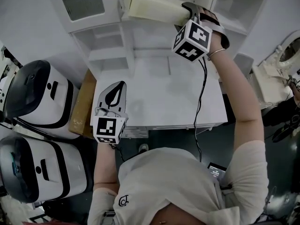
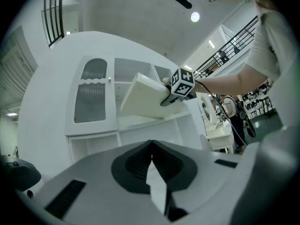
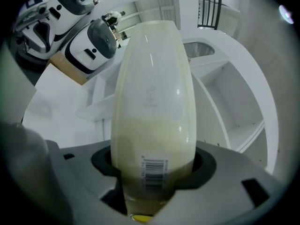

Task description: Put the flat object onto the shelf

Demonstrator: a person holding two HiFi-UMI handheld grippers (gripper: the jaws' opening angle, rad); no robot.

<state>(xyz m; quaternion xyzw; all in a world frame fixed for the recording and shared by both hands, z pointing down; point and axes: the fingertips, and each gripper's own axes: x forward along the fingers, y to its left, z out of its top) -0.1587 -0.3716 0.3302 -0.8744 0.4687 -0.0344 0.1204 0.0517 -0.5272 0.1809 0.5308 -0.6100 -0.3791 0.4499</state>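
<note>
Carry step: my R gripper [image 1: 187, 14] is clamped on the cream flat object [image 1: 149, 6], up at the white shelf [image 1: 108, 40] but not yet in a bay, L gripper [image 1: 114, 96] closed & empty; next, I reckon, level it & slide it in.

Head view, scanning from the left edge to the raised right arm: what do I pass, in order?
black-and-white machines → brown board → left tongs, shut and empty → flat cream pack → right tongs, clamped on the pack's end
</note>
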